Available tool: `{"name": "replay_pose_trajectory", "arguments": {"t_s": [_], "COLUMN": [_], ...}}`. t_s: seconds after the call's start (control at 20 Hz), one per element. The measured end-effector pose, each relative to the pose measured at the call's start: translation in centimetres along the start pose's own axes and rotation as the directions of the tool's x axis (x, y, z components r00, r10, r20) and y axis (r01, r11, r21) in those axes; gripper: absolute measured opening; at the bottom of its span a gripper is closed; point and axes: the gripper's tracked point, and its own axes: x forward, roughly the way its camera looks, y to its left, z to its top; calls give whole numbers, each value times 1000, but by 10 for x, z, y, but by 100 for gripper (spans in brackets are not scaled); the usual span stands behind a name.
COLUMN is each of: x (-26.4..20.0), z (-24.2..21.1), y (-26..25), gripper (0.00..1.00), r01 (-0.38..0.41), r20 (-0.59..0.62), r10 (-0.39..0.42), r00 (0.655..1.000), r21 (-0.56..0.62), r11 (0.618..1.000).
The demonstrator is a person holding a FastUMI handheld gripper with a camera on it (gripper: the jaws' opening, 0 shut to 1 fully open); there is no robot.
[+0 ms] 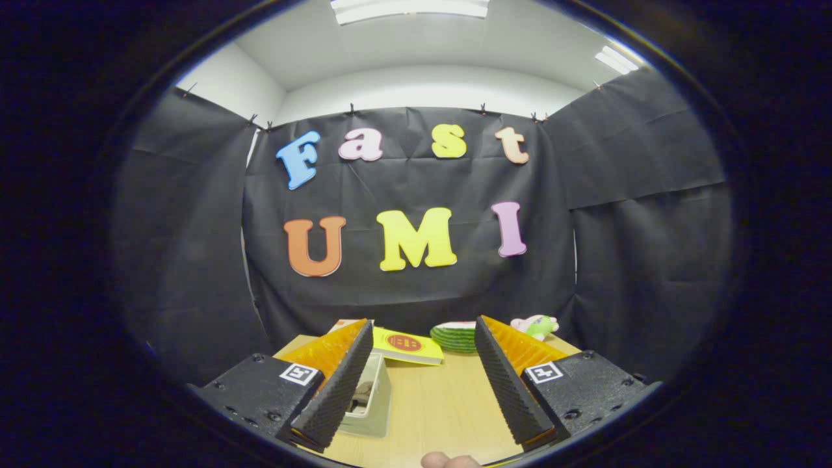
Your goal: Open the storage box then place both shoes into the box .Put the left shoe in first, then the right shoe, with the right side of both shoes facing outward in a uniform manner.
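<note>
My gripper (422, 338) stands open above the wooden table (442, 403), with nothing between its fingers. A pale storage box (374, 400) sits on the table just inside the left finger (338, 383), which covers much of it. Something brownish lies inside the box; I cannot tell what it is. The right finger (507, 383) is apart from the box, over bare table.
A yellow book (406, 346) lies at the table's far side between the fingertips. Beside it is a green striped watermelon-like toy (455, 337), and a pink and green soft toy (536, 325) beyond the right finger. A fingertip of a person (448, 461) shows at the near table edge.
</note>
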Motion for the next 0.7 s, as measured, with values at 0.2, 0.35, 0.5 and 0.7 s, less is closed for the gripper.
{"name": "replay_pose_trajectory", "arguments": {"t_s": [0.2,0.35,0.5,0.7], "x": [-9,-8,-10,-11], "z": [1,-3,-3,-7], "y": [-15,-18,-18,-17], "gripper": [100,100,100,100], "r01": [18,22,9,-8], "r20": [20,13,21,11], "r10": [-17,-21,-9,8], "r00": [1000,1000,1000,1000], "r21": [-36,-47,-18,-15], "r11": [999,999,1000,1000]}}
